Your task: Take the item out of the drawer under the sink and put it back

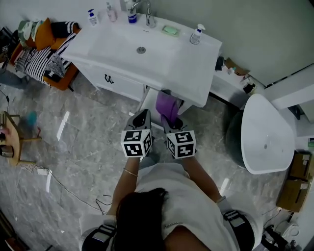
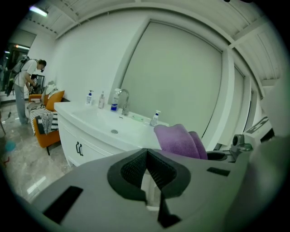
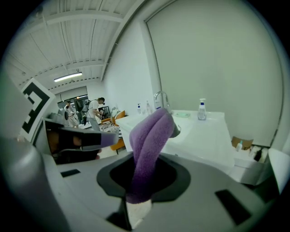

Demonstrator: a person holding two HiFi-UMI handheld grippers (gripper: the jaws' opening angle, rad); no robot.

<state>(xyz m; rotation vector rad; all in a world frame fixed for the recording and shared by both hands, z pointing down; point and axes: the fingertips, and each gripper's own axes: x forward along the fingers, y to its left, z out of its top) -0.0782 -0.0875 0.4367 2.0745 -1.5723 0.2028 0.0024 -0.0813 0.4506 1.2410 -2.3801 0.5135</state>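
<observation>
A folded purple towel (image 1: 167,105) hangs just in front of the white sink cabinet (image 1: 122,83), beside the pulled-out white drawer (image 1: 147,103). My right gripper (image 1: 171,122) is shut on the towel's lower end; in the right gripper view the towel (image 3: 152,136) rises from between the jaws of my right gripper (image 3: 144,181). My left gripper (image 1: 142,118) sits close beside it on the left, shut with nothing between the pads. In the left gripper view my left gripper (image 2: 147,163) shows its jaws closed, with the towel (image 2: 179,140) just to the right.
The sink top (image 1: 162,54) carries a faucet (image 1: 147,14) and soap bottles (image 1: 196,35). An orange chair with striped cloth (image 1: 41,56) stands at the left, and a white rounded fixture (image 1: 265,135) at the right. A person (image 2: 25,86) stands far back.
</observation>
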